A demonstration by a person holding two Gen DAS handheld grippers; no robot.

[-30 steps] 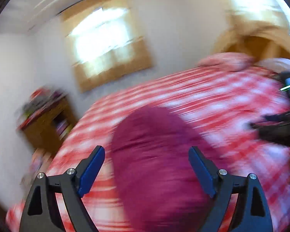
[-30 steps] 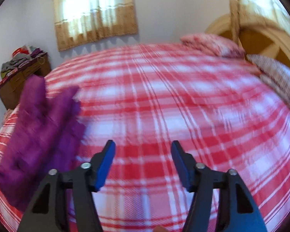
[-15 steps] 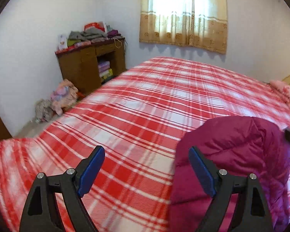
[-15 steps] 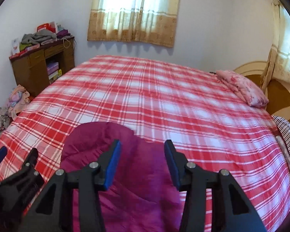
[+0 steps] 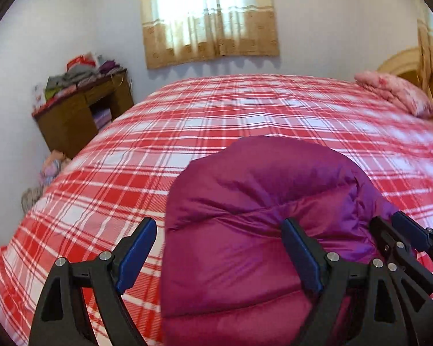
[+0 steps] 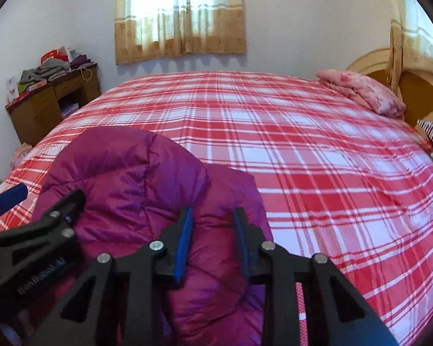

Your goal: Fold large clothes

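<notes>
A magenta puffy down jacket [image 5: 259, 201] lies bunched on the near part of the red plaid bed [image 5: 245, 109]; it also shows in the right wrist view [image 6: 124, 178]. My left gripper [image 5: 219, 248] is open, its jaws wide apart, over the jacket's left part. My right gripper [image 6: 213, 230] is open with a narrower gap, and a fold of jacket lies between its blue pads; I cannot tell if they touch it. Each gripper shows in the other's view: the right one [image 5: 404, 239] beside the left, the left one [image 6: 37, 210] at the jacket's left edge.
The plaid bed [image 6: 303, 144] fills both views. A pink pillow [image 6: 363, 92] and a wooden headboard [image 6: 418, 86] are at the far right. A brown cabinet [image 5: 80, 112] with piled clothes stands left by the wall. A curtained window [image 6: 179, 14] is behind.
Both cameras swung and settled facing the bed. The jacket came down to rest on the near bed. The right gripper's jaws have narrowed over a jacket fold.
</notes>
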